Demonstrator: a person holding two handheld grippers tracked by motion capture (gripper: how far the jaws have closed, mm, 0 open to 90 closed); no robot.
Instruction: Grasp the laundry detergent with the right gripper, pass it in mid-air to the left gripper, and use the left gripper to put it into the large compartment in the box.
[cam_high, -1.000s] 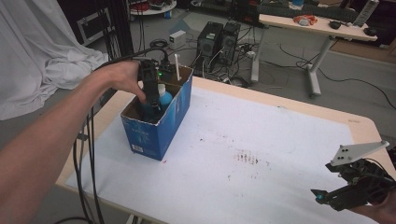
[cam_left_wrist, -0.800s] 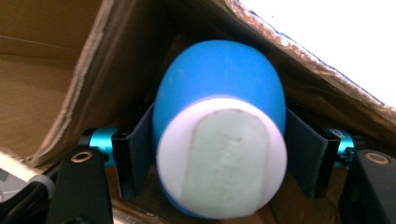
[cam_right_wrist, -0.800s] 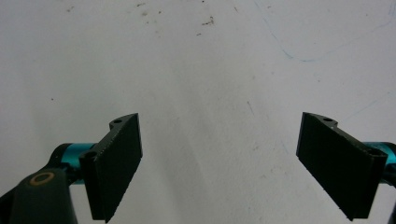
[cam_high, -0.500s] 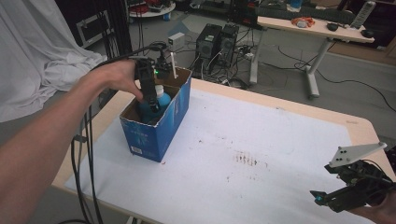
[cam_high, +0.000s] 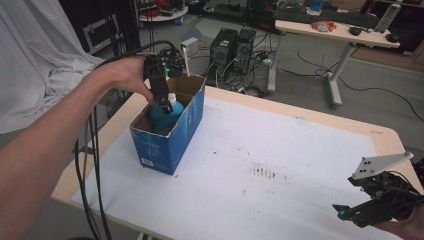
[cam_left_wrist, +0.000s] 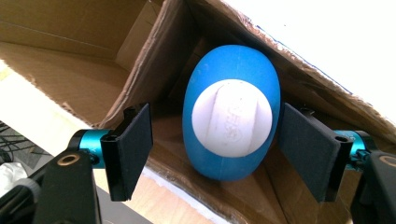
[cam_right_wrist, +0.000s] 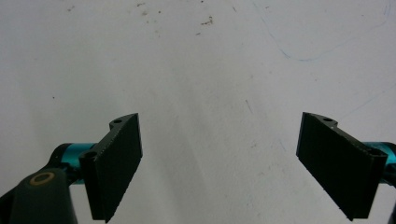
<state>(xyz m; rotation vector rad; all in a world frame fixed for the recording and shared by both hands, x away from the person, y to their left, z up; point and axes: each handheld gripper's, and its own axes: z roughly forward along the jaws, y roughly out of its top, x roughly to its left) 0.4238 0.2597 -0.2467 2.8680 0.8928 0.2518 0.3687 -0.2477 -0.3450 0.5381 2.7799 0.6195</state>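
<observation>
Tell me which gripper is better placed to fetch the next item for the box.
Right, probably. The right gripper sits open and empty over the white table. The left gripper is above the blue box, its jaws just opened either side of the blue bottle.

The left forearm runs from the lower left of the high view up to the left hand (cam_high: 122, 75), which holds the left gripper (cam_high: 164, 106) pointing down, upper left of centre. Its jaws have just been opening and stand apart. The right gripper (cam_high: 350, 214) sits at the lower right, jaws spread wide.
</observation>
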